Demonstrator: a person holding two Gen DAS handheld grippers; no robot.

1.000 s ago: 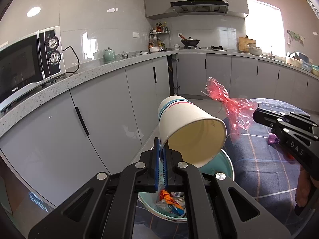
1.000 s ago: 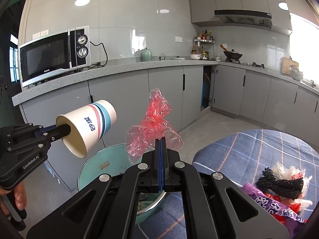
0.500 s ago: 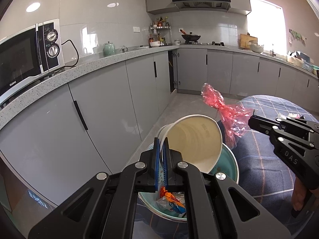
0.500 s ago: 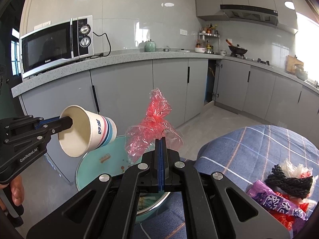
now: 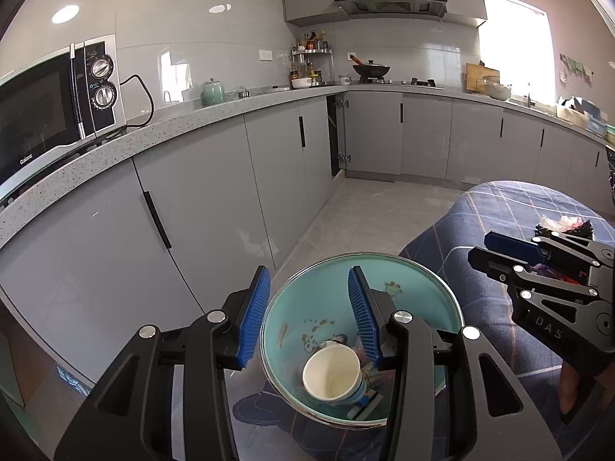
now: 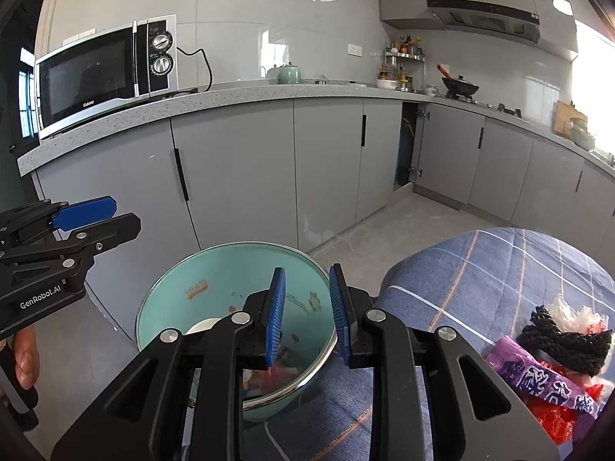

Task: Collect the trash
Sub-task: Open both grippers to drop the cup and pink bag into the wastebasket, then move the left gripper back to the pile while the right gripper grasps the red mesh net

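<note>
hand-held gripper (image 5: 309, 307) opening, cup (image 5: 332, 374) in basin (image 5: 419, 288)

A home kitchen: grey cabinets (image 6: 238, 176), microwave (image 6: 103, 73), range hood (image 5: 390, 0), wok (image 5: 371, 70) on stove.

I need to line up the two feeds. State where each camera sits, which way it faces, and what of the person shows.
Left wrist: on the left gripper, looking down over opening, empty jaws at the basin holding the paper cup; right gripper and fingers at right.
Right wrist: on the right gripper, jaws opening, empty, over the basin; left gripper and a thumb at left.
Shared: basin, microwave, blue tablecloth.
</note>
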